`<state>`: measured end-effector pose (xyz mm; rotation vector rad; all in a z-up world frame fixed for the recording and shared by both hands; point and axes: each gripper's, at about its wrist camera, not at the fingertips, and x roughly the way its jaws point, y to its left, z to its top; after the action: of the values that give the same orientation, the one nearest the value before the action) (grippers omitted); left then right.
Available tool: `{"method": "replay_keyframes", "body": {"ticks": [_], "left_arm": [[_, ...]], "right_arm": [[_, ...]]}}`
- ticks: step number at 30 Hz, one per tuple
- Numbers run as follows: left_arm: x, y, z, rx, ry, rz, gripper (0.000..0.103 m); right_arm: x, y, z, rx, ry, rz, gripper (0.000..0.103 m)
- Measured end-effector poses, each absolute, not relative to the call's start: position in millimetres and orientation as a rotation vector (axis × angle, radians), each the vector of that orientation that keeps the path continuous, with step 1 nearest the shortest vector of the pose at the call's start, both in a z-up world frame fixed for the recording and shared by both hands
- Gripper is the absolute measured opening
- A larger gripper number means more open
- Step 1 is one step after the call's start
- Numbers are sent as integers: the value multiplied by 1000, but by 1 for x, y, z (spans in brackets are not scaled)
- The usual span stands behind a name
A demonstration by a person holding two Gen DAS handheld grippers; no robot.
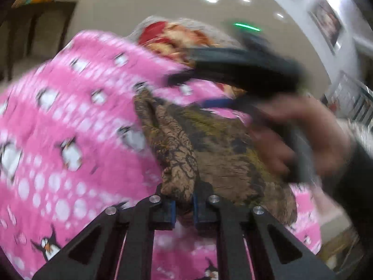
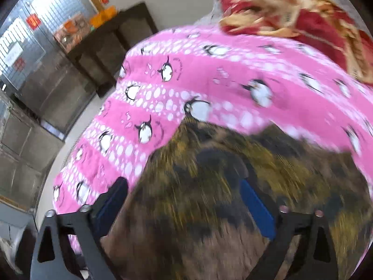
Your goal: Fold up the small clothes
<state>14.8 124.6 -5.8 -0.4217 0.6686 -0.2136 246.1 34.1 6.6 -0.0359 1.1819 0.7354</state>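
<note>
A small brown and olive patterned garment (image 1: 223, 154) lies on a pink penguin-print sheet (image 1: 70, 116). My left gripper (image 1: 184, 207) is shut on a bunched edge of the garment at its near end. My right gripper (image 1: 209, 91), held by a hand, reaches over the garment's far side in the left wrist view, blurred by motion. In the right wrist view the right gripper (image 2: 184, 200) is open, its blue-padded fingers (image 2: 256, 207) spread wide just above the garment (image 2: 198, 210), which fills the lower frame.
The pink sheet (image 2: 209, 81) covers a bed. A red and cream patterned cloth (image 2: 303, 16) is piled at its far end, also in the left wrist view (image 1: 177, 37). A dark table (image 2: 112, 37) and metal cabinets (image 2: 28, 46) stand beyond the bed's left edge.
</note>
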Motion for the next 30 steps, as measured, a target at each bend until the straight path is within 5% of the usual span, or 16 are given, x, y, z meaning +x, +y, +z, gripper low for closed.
{"method": "replay_keyframes", "body": {"ticks": [9, 13, 17, 30], "left_arm": [[26, 110, 1, -395, 662, -277, 9], [24, 111, -2, -404, 665, -279, 9], [23, 115, -2, -419, 667, -289, 9], [33, 57, 10, -440, 698, -491, 9]], "right_arm": [[279, 119, -23, -392, 1376, 672, 83], [276, 130, -27, -475, 1399, 647, 37], [271, 128, -29, -534, 1387, 617, 15], [278, -5, 32, -316, 1264, 593, 7]]}}
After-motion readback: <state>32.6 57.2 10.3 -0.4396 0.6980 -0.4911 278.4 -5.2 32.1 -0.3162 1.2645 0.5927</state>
